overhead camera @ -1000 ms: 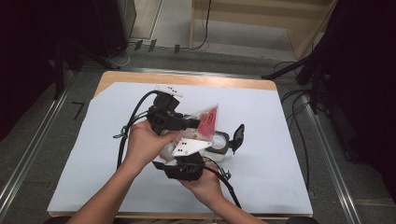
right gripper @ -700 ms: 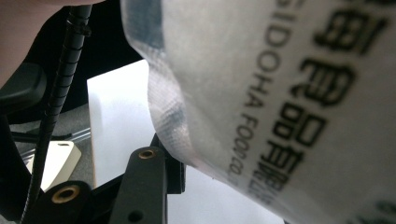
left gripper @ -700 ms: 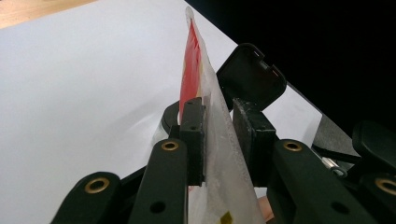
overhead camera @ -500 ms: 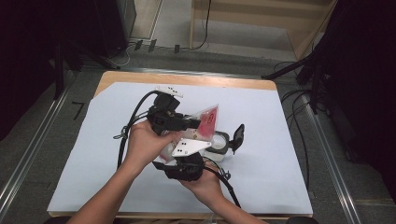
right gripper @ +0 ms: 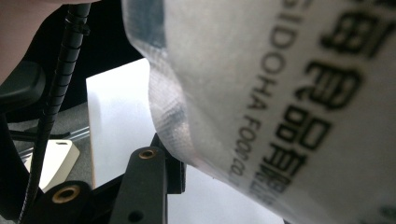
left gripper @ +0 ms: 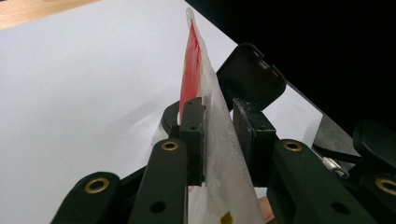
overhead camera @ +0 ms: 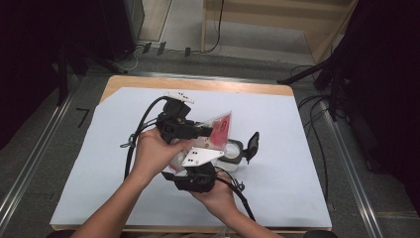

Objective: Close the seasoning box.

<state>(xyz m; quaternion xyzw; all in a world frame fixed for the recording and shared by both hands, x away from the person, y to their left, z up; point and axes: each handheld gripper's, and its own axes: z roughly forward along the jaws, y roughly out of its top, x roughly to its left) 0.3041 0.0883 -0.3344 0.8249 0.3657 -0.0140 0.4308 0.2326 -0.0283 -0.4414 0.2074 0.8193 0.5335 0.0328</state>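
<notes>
I hold a clear food packet (overhead camera: pixel 218 130) with a red print up off the worktop (overhead camera: pixel 297 163), over an open clear container (overhead camera: pixel 231 151) with a black hinged lid (overhead camera: pixel 253 145) standing up beside it. My left gripper (left gripper: pixel 218 126) has its fingers (left gripper: pixel 193 135) closed narrow on the packet, which stands edge-on between them in the left gripper view, its red end rising toward the lid. My right gripper (overhead camera: pixel 195 173) sits just below and nearer to me; in the right gripper view the printed film (right gripper: pixel 289 107) drapes across the lens and one finger (right gripper: pixel 142 182) reaches under its edge, so I judge it pinches the lower part, though I cannot see both pads on it. As I read it, the step is to tear or open the packet above the container. To do it well I keep both grips close together on the seal, pull in opposite directions, not upward, and keep the mouth over the container so that nothing spills on the white sheet
</notes>
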